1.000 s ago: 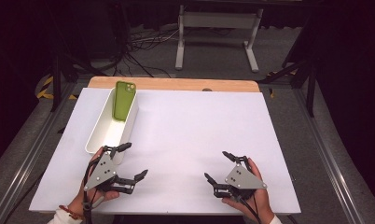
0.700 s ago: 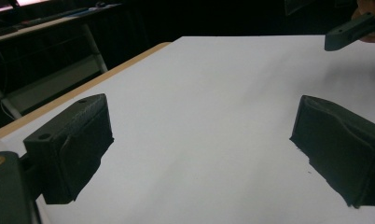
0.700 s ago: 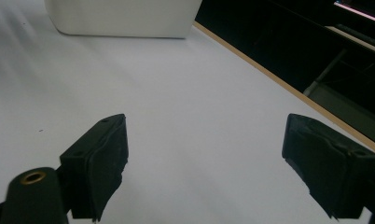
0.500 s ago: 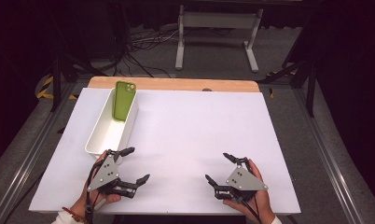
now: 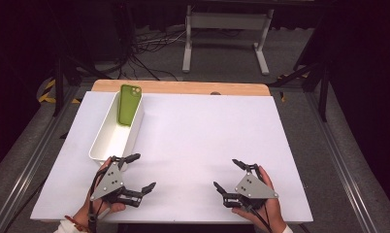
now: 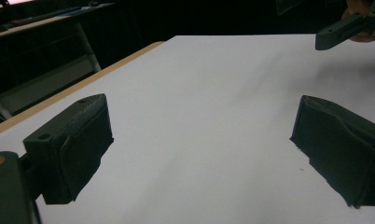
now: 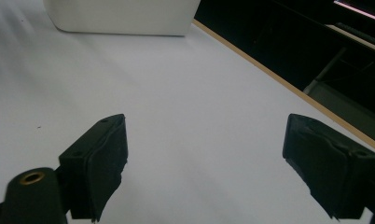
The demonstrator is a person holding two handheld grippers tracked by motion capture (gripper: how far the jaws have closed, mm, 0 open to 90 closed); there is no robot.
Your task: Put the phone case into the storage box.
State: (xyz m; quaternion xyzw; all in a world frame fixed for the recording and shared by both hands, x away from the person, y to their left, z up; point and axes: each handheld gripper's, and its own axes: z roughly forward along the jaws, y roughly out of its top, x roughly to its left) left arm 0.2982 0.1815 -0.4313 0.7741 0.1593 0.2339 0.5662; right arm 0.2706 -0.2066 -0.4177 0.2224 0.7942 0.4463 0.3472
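Note:
My left gripper [image 5: 143, 171] rests open near the front left of the white table [image 5: 198, 131], held by a hand. Its jaws stand wide apart over bare white surface in the left gripper view [image 6: 202, 149], with nothing between them. My right gripper [image 5: 225, 173] is open at the front right, also hand-held and empty [image 7: 206, 163]. A long white bin [image 5: 113, 138] stands just beyond the left gripper. A green phone [image 5: 129, 104] leans inside its far end. The bin's wall [image 7: 120, 16] shows at the top of the right gripper view.
The table's far edge is a wooden strip [image 5: 183, 87]. Beyond it the floor carries cables [image 5: 149, 46] and a grey stand [image 5: 227, 29]. Metal rails [image 5: 33, 160] run along both sides. One jaw of the right gripper [image 6: 344, 28] shows in the left gripper view.
The left gripper has drifted slightly toward the near edge of the table. The right gripper, the bin and the phone have hardly moved.

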